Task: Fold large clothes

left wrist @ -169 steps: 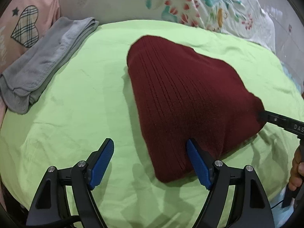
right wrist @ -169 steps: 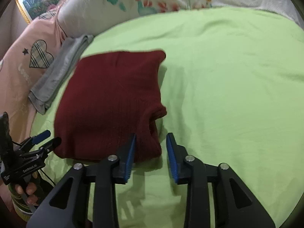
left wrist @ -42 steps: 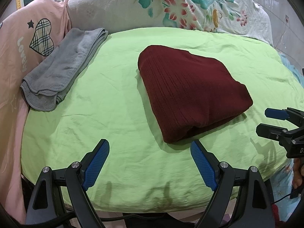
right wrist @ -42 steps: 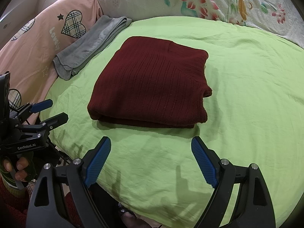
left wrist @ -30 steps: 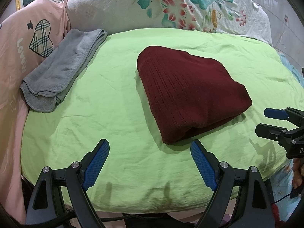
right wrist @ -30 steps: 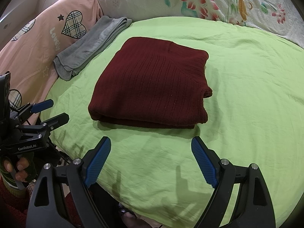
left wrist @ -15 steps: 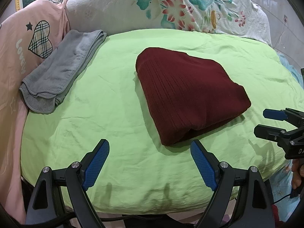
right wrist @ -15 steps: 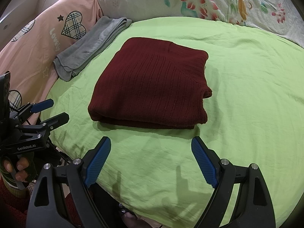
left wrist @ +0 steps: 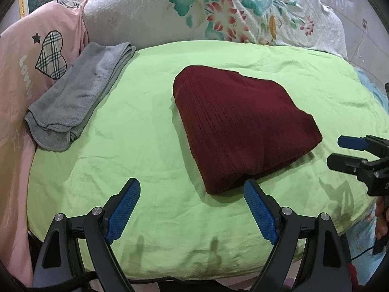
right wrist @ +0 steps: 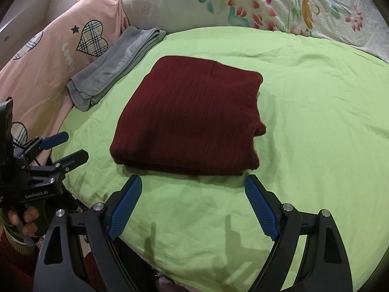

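Observation:
A dark red ribbed sweater lies folded into a thick rectangle on the green bedsheet; it also shows in the right wrist view. My left gripper is open and empty, held back above the sheet near the sweater's front corner. My right gripper is open and empty, just short of the sweater's near edge. The right gripper also shows at the right edge of the left wrist view, and the left gripper at the left edge of the right wrist view.
A folded grey towel lies at the left edge of the sheet, against a pink pillow with a plaid heart. A floral white pillow lies along the back. The bed edge is just below both grippers.
Since 5.6 s ago both grippers have let go of the sweater, opened wide and drawn back. Over the last second nothing has visibly moved.

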